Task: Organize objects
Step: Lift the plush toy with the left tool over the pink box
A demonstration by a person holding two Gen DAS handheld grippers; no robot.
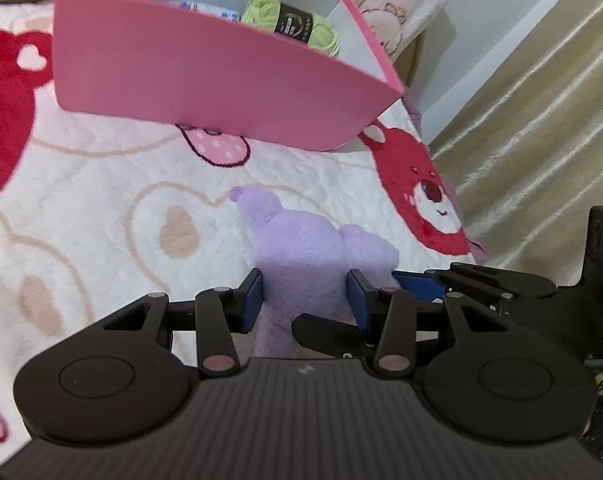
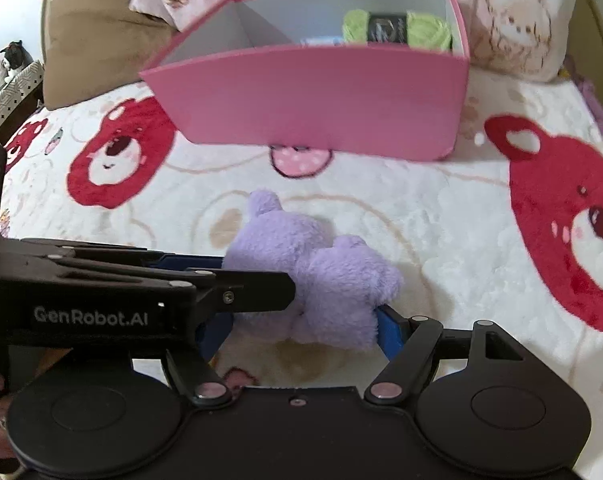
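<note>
Left wrist view shows one pink box (image 1: 205, 80), one purple plush (image 1: 301, 264) and one green yarn ball (image 1: 289, 24). A small blue and white thing (image 1: 209, 10) peeks out beside the yarn, but it is too hidden to name. Both sit inside the box. The plush is soft and fuzzy, with a small bump sticking out toward the box. It lies on the blanket (image 1: 101, 208) in front of the box, not touching it. The left claw (image 1: 305, 294) has its blue pads on both sides of the plush and squeezes it. The right claw (image 2: 301, 326) is spread apart around the same plush, and I cannot tell if its pads touch the fur. Red bear faces cover the blanket.
</note>
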